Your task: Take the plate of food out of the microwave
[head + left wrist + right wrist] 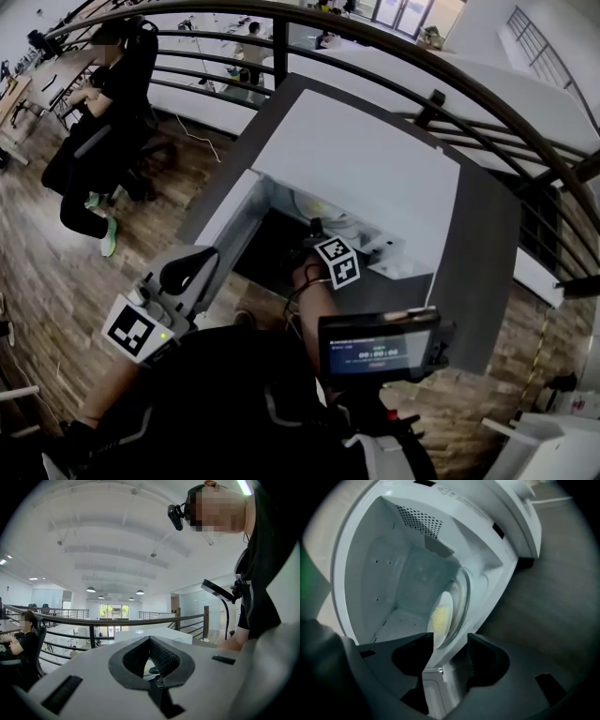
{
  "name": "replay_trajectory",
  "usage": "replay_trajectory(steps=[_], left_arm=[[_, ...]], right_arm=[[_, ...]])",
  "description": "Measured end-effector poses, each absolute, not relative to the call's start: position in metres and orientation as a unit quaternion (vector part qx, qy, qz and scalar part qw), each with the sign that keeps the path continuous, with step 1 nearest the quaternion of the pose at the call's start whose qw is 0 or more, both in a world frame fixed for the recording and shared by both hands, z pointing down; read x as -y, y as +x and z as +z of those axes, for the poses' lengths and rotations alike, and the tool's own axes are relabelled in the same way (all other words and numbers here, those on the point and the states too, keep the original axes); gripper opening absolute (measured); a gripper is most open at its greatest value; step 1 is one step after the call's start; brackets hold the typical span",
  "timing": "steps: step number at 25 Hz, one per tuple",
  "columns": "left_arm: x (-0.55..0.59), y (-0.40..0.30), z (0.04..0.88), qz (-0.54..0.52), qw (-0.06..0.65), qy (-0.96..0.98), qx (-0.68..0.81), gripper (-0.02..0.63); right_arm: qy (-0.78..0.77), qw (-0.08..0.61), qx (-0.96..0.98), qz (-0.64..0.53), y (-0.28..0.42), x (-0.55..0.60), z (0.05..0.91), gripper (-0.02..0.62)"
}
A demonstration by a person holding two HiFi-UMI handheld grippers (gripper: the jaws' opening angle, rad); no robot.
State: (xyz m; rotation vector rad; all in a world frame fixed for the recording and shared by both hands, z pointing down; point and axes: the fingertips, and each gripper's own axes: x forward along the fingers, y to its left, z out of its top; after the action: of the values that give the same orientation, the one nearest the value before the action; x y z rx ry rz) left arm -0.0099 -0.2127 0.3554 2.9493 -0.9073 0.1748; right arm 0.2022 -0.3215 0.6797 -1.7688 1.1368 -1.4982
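Observation:
The white microwave (375, 164) stands on a dark table with its door (225, 220) swung open. Inside, a white plate (442, 617) with yellow food lies on the glass turntable (462, 599); in the head view only a pale bit of the plate (314, 204) shows. My right gripper (450, 641) reaches into the cavity mouth, jaws apart, with the plate's near rim and the microwave's front sill between them and neither pad clearly pressing. In the head view my right gripper (317, 234) is mostly hidden behind its marker cube. My left gripper (149, 639) is held away at lower left, tips together, empty.
A metal railing (394, 84) curves behind the table (487, 244). A seated person (108, 122) works at a desk at the far left. A small screen (378, 347) hangs in front of my chest. Wooden floor (56, 272) lies left of the table.

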Motion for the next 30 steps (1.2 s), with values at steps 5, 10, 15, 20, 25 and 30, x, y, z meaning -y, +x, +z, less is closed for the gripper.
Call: replay_trajectory(steps=[5,10,15,20,25,30], left_arm=[[0.213,-0.016,0.359,0.062,0.025,0.953,0.296,0.003],[0.215,-0.025,0.362,0.069,0.022,0.952,0.298,0.003],[0.217,-0.033,0.362,0.075,0.021,0.949,0.304,0.003],[0.216,-0.037,0.363,0.082,0.024,0.948,0.306,0.003],[0.216,-0.041,0.364,0.081,0.029,0.946,0.311,0.003],[0.217,-0.040,0.365,0.075,0.028,0.948,0.308,0.003]], right_arm=[[-0.622,0.330,-0.386,-0.596,0.181,0.336,0.687,0.224],[-0.605,0.375,-0.339,-0.616,0.183,0.342,0.696,0.237],[-0.595,0.399,-0.307,-0.627,0.182,0.352,0.703,0.255],[-0.602,0.408,-0.275,-0.629,0.188,0.349,0.713,0.255],[-0.597,0.423,-0.273,-0.625,0.197,0.343,0.713,0.241],[-0.591,0.437,-0.281,-0.617,0.195,0.333,0.709,0.181]])
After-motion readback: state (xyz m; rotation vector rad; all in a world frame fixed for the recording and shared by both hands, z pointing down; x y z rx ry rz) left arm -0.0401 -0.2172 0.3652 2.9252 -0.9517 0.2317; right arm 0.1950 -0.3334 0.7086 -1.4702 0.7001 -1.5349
